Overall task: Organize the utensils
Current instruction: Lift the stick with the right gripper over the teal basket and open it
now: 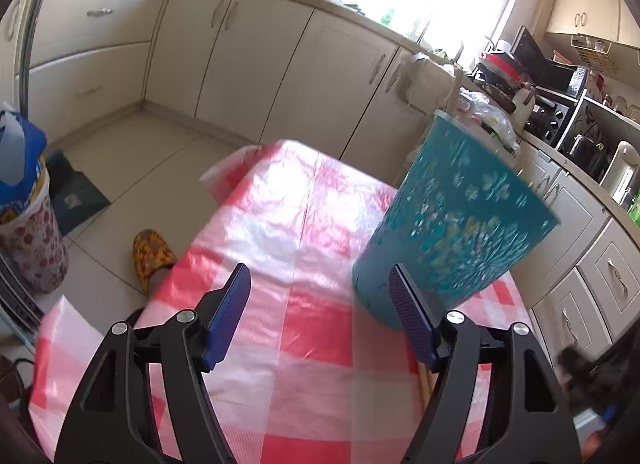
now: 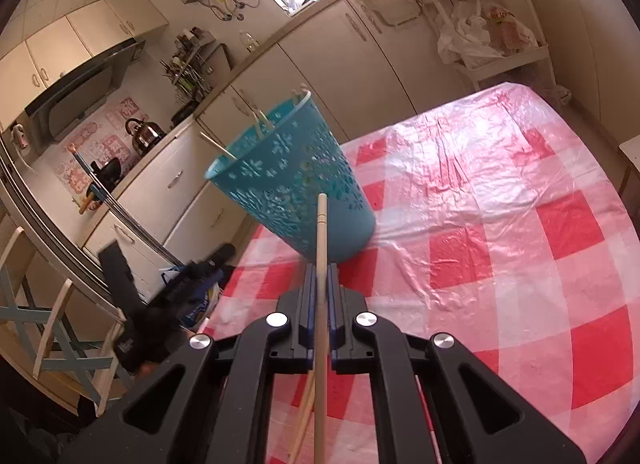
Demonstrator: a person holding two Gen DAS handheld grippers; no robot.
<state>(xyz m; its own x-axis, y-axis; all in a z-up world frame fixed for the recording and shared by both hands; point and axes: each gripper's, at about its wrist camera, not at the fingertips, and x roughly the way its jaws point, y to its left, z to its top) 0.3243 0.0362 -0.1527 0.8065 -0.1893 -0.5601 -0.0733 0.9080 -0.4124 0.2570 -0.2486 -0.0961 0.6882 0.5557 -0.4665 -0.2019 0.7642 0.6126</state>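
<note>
A red-and-white checked plastic cloth [image 2: 500, 224] covers the counter and fills most of both views, wrinkled and glossy where window light falls on it. It looks meant to shield the surface, and it leaves the work area bare apart from one container.

That container is a teal perforated basket [image 2: 296, 188], standing upright on the cloth near its edge: centre-left in the right wrist view, right of centre in the left wrist view, where it looks tilted and smeared. Its mouth is open at the top, and a few pale sticks already lean against the inside of its rim at the top of the basket. I judge it to be the collecting bin for the utensils, set within reach of both hands.

The left gripper [image 1: 320, 312] sits at the bottom of its own view with its jaws standing wide apart and nothing between them; its right pad overlaps the basket's lower wall in the picture, though I cannot tell whether it touches.

The right gripper [image 2: 320, 284] has its jaws closed on a wooden chopstick [image 2: 321, 232], which runs lengthwise between the pads and pokes forward toward the basket's side. Held this way it can be tipped in point-first. More pale sticks show below the gripper at the bottom of the frame.
</note>
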